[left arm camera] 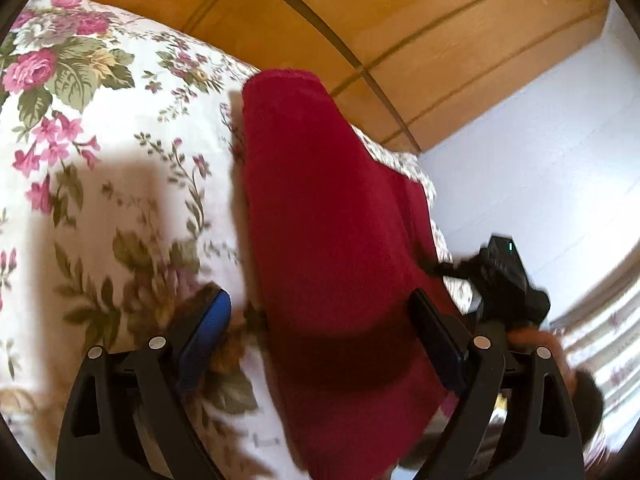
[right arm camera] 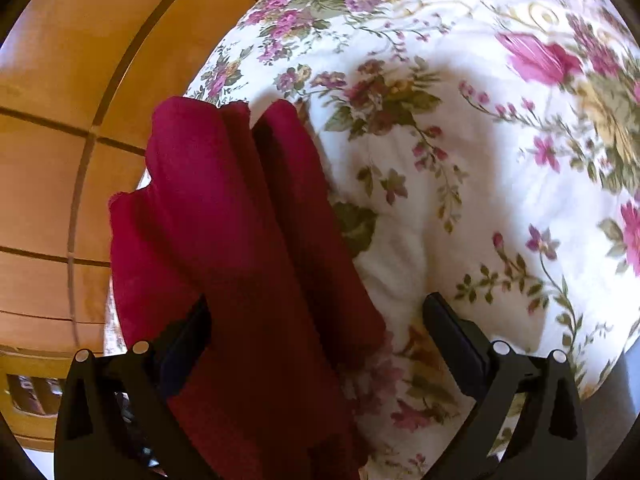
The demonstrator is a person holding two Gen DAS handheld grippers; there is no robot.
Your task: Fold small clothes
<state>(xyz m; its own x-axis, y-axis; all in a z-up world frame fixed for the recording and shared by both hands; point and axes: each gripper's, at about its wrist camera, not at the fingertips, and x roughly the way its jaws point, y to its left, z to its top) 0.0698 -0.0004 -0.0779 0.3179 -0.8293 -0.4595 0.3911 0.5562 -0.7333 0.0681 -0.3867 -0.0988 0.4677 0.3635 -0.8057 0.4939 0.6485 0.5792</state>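
Red garment (left arm camera: 328,216) lengthwise, running away along floral bedspread (left arm camera: 100,140)

The folded garment (left arm camera: 332,240) lies on the bedspread (left arm camera: 120,168) along the bed's edge, with wooden cabinet doors (left arm camera: 360,20) behind and the right gripper (left arm camera: 508,276) at its right.

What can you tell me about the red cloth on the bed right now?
The red cloth is a deep crimson, soft, slightly fuzzy knit, folded lengthwise into a long narrow strip with layered edges showing at its far end. It lies on the floral bedspread near the bed's edge, by the wooden wardrobe. It runs between the open fingers of both hand-held grippers, left and right; neither is pinching it.
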